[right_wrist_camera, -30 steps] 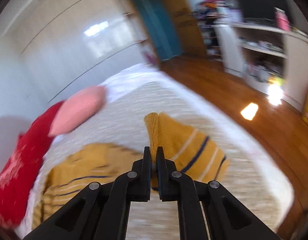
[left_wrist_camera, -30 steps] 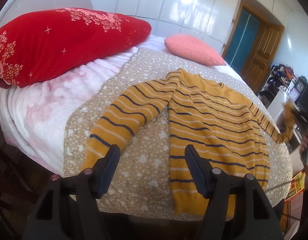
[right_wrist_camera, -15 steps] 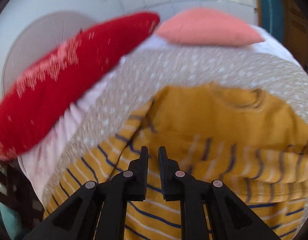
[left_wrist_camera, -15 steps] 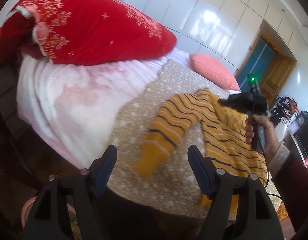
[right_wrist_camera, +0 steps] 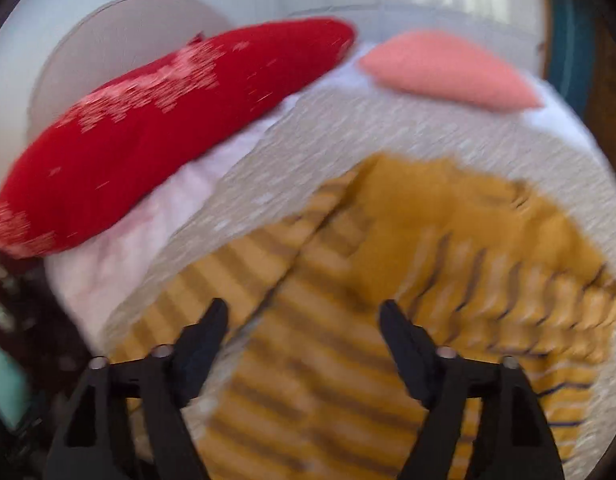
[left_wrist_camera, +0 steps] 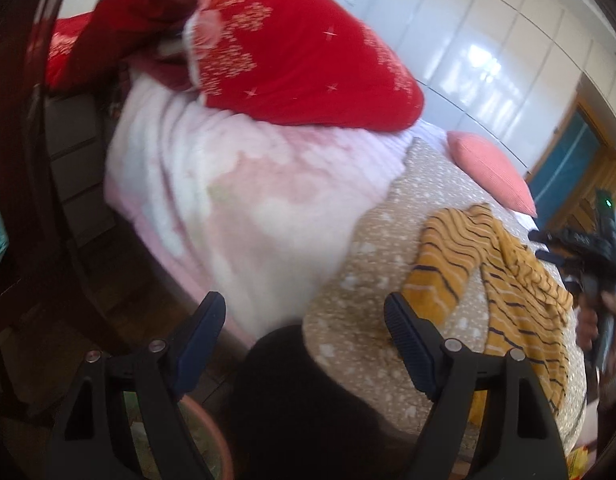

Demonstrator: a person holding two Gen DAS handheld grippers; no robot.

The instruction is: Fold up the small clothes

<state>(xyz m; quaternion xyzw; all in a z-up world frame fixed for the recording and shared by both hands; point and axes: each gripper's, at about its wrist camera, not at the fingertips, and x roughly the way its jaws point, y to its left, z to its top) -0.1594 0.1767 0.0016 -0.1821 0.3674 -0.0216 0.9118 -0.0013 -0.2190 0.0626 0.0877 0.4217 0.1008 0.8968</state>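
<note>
While no writing reads anywhere, left gripper point(left_wrist_camera: 304, 316) and right gripper point(right_wrist_camera: 304, 320) wide, sweater point(right_wrist_camera: 387, 280) unheld.

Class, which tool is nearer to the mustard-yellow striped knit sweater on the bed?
Right. The right tool hovers open directly over the mustard-yellow striped knit sweater; the left tool, also open, sits back off the bed edge, beside its sleeve.

I log the sweater point(left_wrist_camera: 507, 280) as mustard yellow with thin dark navy and pale stripes; in my right wrist view point(right_wrist_camera: 387, 280) the stripes blur to tan. Bedspread point(left_wrist_camera: 367, 280): beige with small white spots. Blanket point(left_wrist_camera: 228, 180): pale pink and white, mottled. Large pillow point(left_wrist_camera: 308, 72): red with white snowflake-like print. Small pillow point(left_wrist_camera: 487, 168): plain salmon pink. Both grippers' fingers point(left_wrist_camera: 204, 332) point(right_wrist_camera: 204, 340): black.
</note>
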